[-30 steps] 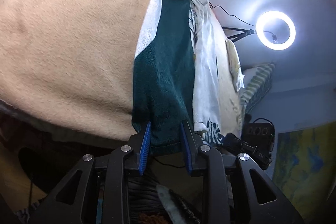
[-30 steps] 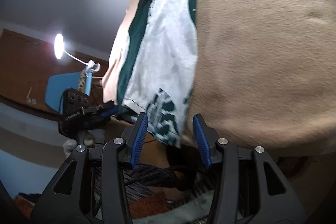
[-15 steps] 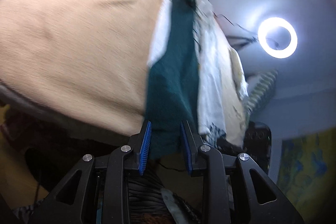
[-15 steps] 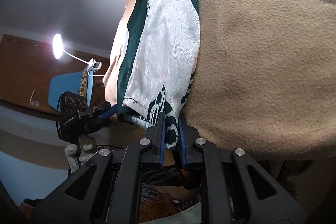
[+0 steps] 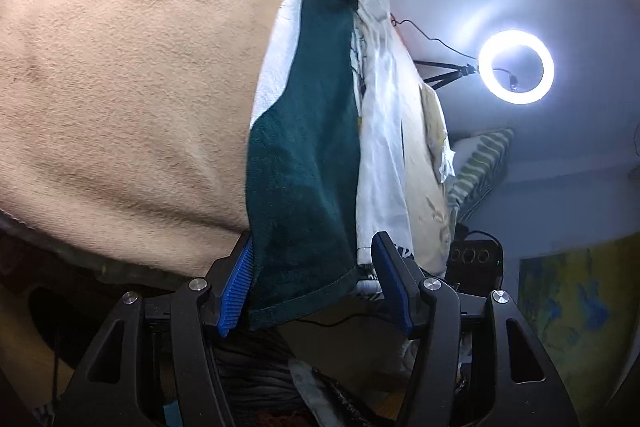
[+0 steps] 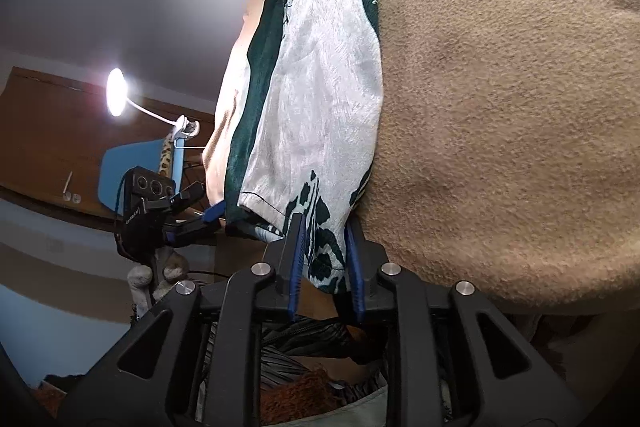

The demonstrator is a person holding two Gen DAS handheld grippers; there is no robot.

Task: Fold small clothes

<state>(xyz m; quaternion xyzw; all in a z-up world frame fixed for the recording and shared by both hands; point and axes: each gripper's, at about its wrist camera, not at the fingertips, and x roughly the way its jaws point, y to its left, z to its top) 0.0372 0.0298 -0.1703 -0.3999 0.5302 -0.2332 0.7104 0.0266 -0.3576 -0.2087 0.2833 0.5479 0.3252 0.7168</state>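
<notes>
A small green and white garment (image 5: 304, 155) lies on a beige blanket (image 5: 120, 87). In the left wrist view my left gripper (image 5: 316, 283) is open, its blue pads either side of the garment's dark green hem, not pinching it. In the right wrist view the same garment (image 6: 320, 99) shows its white side with a green print. My right gripper (image 6: 326, 263) has its pads partly apart around the printed corner, which hangs between them. The left gripper's blue tip (image 6: 212, 213) shows at the garment's other corner.
The beige blanket (image 6: 500, 107) fills one side of each view. A ring light (image 5: 516, 67) on a tripod, a striped pillow (image 5: 480, 163), a black camera unit (image 6: 140, 215), a blue chair (image 6: 132, 167) and a lamp (image 6: 116, 91) stand around.
My left gripper has opened wider around the green hem. My right gripper closed on the printed corner half a second ago and has now loosened to a small gap.
</notes>
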